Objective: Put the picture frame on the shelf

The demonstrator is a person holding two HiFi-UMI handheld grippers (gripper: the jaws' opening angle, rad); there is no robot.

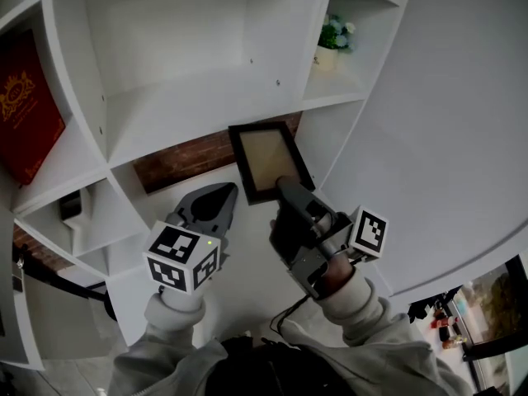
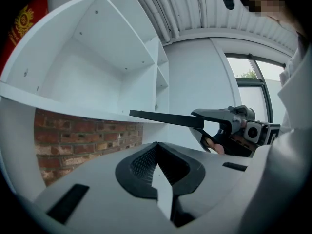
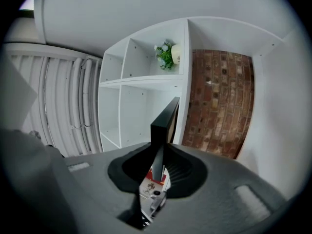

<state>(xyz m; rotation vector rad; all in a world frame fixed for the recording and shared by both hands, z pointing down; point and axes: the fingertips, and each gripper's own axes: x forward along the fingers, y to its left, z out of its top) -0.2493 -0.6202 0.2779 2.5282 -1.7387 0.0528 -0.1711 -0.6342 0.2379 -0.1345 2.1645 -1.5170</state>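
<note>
**Head view.** Item: picture frame [image 1: 268,159], dark moulding, tan panel. It is hanging in the air at frame centre, in front of the white shelf [image 1: 206,97], and is resting on none of its boards. The right tongs [image 1: 286,188] are clamping its lower edge. The left tongs [image 1: 221,195], lower left of it, are sitting pinched together with nothing in them. Also showing: brick backing [image 1: 194,162] behind the frame, potted plant [image 1: 334,38] at upper right, red book [image 1: 25,106] at far left.

**Left gripper view.** The picture frame is showing edge-on as a thin dark slab right of centre, lying about level, close by a shelf board's front edge. The left tongs at bottom centre are gripping nothing.

**Right gripper view.** The picture frame is rising edge-on from between the clenched right tongs at centre, with the brick compartment to its right.

**Handling, as judged.** It is looking light, stiff and thin. Any glazed front would be making it fragile, and the smooth moulding is likely slippery. Taking hold on the border at mid-edge, never on the panel, is seeming best. A one-edge grip is leaving it free to pivot.
</note>
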